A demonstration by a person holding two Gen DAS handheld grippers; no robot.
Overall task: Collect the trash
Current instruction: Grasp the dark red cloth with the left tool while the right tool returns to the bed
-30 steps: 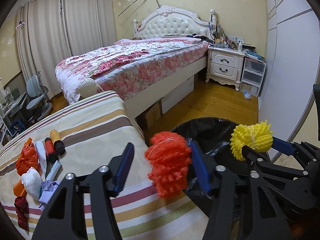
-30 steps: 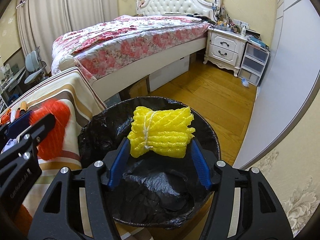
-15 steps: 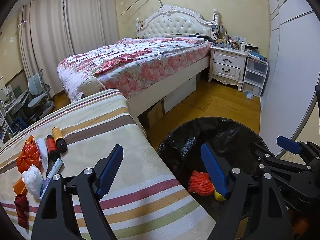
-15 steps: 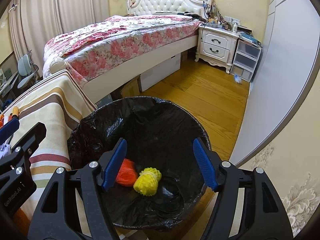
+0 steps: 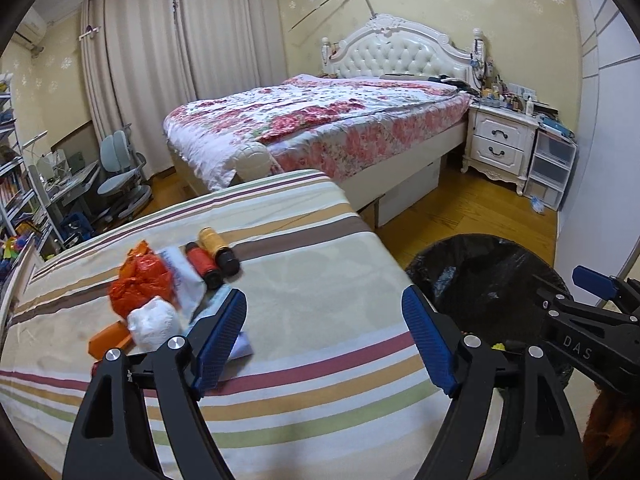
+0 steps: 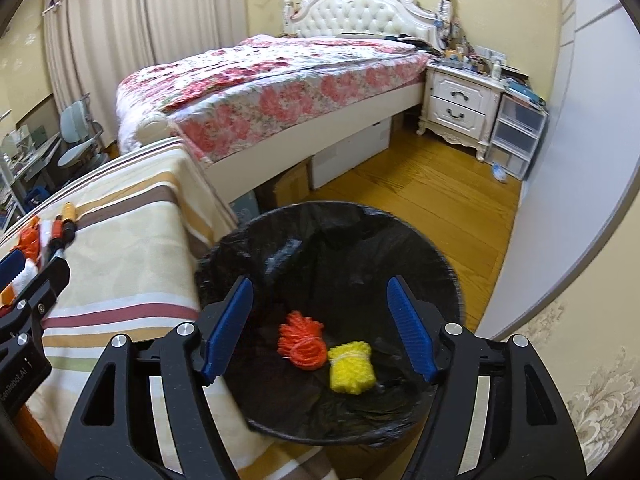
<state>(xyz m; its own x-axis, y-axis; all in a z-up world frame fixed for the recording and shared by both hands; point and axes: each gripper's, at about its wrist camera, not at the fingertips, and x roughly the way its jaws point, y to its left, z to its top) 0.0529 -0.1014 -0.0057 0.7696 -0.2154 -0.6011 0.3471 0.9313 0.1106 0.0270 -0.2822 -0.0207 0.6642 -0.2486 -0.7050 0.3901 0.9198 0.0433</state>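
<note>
A black-lined bin [image 6: 400,236] stands on the floor beside a striped table [image 5: 312,280]. An orange foam net [image 6: 300,340] and a yellow foam net [image 6: 352,368] lie on its bottom. My right gripper [image 6: 320,328] is open and empty above the bin. My left gripper [image 5: 324,336] is open and empty over the table, just right of a trash pile: an orange crumpled wrapper [image 5: 138,280], a white wad [image 5: 152,322], an orange spool [image 5: 202,264] and a yellow spool [image 5: 218,250]. The bin also shows in the left wrist view [image 5: 480,272].
A bed with a floral quilt [image 5: 320,120] stands behind the table. A white nightstand [image 5: 500,144] and plastic drawers [image 5: 550,172] stand at the far right. A wardrobe wall [image 6: 580,140] runs along the right. A desk and chair [image 5: 116,180] are at the left.
Both grippers opened and dropped the orange and yellow foam nets into the bin. My left gripper then swung left, back over the table toward the trash pile.
</note>
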